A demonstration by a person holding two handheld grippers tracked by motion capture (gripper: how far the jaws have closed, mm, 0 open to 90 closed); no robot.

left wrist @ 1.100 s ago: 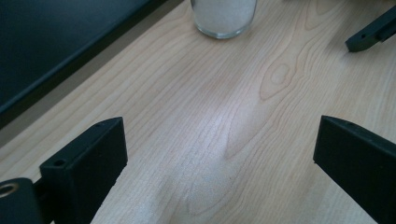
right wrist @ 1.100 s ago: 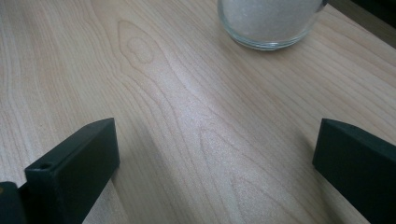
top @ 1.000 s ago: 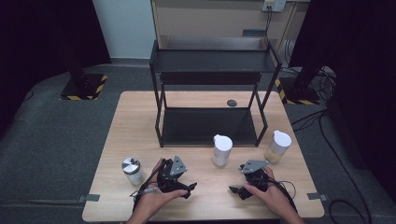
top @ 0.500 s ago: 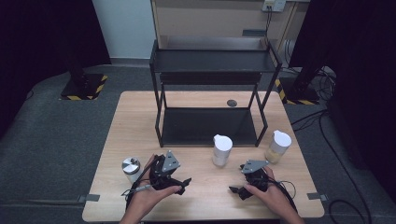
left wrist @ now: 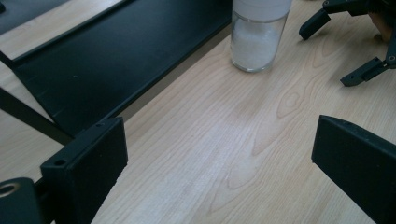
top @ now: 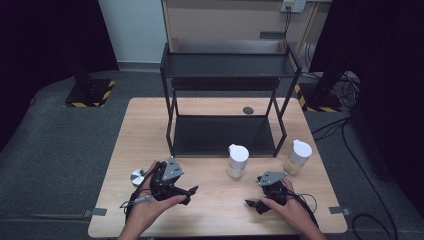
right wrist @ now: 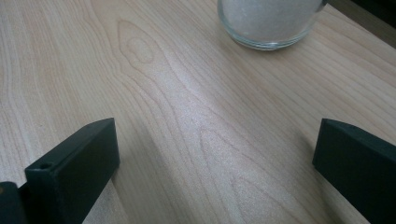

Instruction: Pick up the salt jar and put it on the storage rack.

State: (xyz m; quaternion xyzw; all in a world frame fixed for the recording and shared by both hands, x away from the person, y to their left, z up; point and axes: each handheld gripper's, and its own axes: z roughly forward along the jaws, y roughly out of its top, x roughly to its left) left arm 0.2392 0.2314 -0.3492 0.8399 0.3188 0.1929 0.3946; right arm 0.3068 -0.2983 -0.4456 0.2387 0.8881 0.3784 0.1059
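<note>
My left gripper [top: 189, 195] lies low at the table's front left, held in a hand, jaws open and pointing right. In its own view the left gripper [left wrist: 219, 158] has bare wood between the jaws. Ahead of it stands a glass jar of white powder [left wrist: 259, 37] with a white lid [top: 238, 152]. My right gripper [top: 252, 205] rests at the front right, open, jaws pointing left. In its own view the right gripper [right wrist: 215, 154] holds nothing, and the same jar's base [right wrist: 271, 21] stands just ahead.
A black two-tier rack [top: 227, 75] fills the table's middle and back, its lower shelf [left wrist: 116, 56] near the jar. A jar of yellowish powder [top: 297, 156] stands at the right. A small metal-lidded jar [top: 137, 176] sits behind my left hand. A dark disc [top: 248, 110] lies behind the rack.
My left gripper has shifted a little left, close beside the small metal-lidded jar. The right gripper and both tall jars have not moved.
</note>
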